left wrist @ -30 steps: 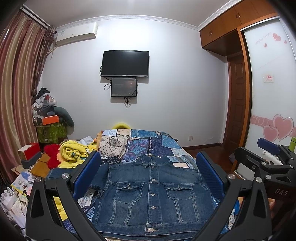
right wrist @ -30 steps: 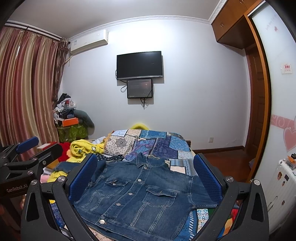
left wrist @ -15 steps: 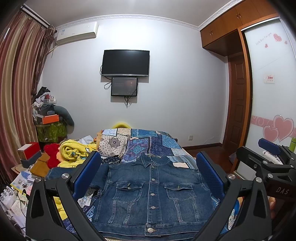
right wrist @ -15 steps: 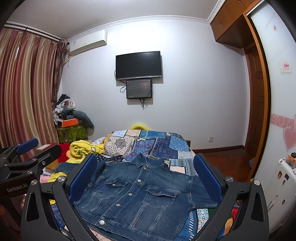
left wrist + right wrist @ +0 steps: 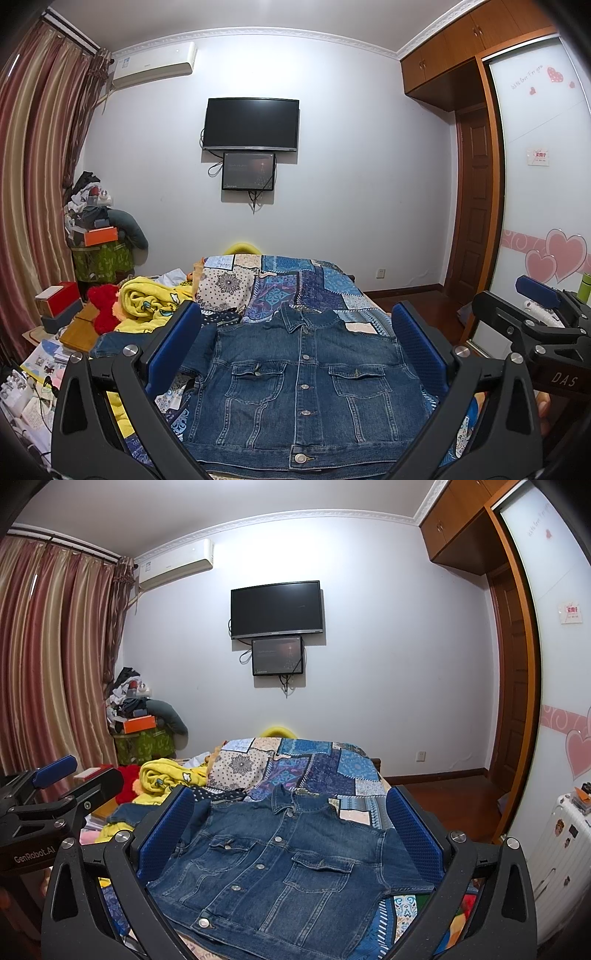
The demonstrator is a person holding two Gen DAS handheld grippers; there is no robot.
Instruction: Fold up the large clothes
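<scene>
We could not see the near hem of the denim jacket whole: the frame cut it off, and the left hand-held gripper hid its side edges behind blue pads. The jacket lay flat and buttoned on the bed, collar toward the far edge, one sleeve reaching to the left edge. Both grippers stood spread wide, pinching nothing; the right hand-held gripper hovered over the jacket too. A heaped pile of clothes and an orange box topped a green-patterned bin; its contents were hidden.
</scene>
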